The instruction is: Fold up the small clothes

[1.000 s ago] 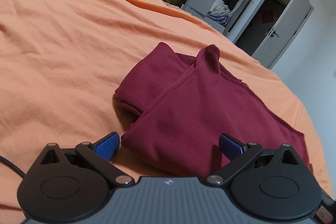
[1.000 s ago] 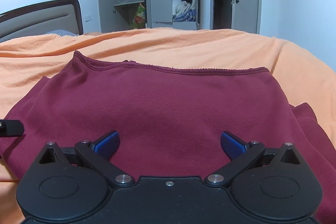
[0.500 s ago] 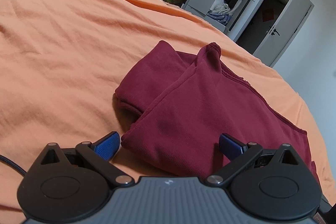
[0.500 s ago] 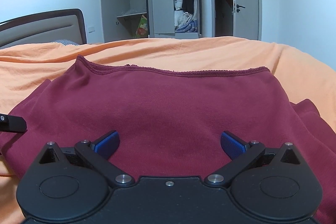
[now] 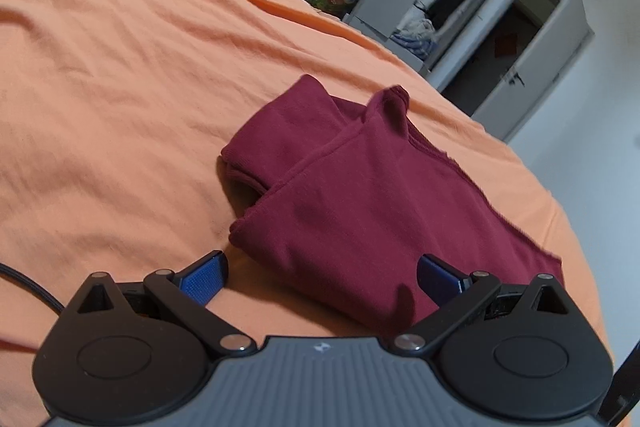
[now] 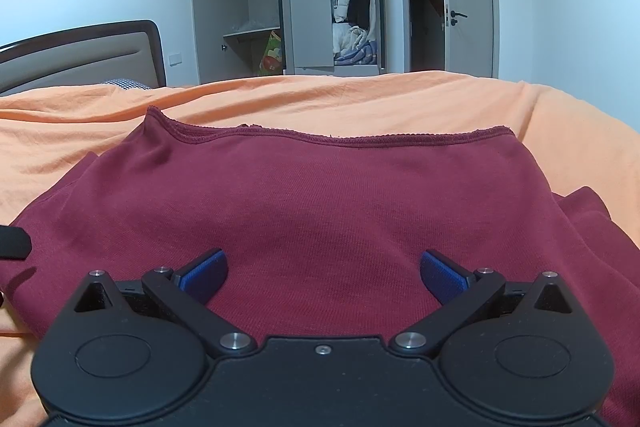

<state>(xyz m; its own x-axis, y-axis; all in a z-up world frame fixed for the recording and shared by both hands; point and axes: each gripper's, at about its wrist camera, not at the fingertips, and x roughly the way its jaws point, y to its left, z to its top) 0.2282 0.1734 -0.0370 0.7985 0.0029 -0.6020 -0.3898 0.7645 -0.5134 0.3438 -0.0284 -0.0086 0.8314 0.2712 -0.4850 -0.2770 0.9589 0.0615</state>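
Lying folded on the orange bedspread (image 5: 120,75), toward its near edge, the maroon garment (image 5: 360,203) carries no label or writing that can be read. The left gripper (image 5: 320,277) hangs over the garment's near corner with its blue pads (image 5: 202,277) spread wide, holding nothing. The right gripper (image 6: 322,277) hovers above the maroon cloth, jaws equally wide apart and empty.
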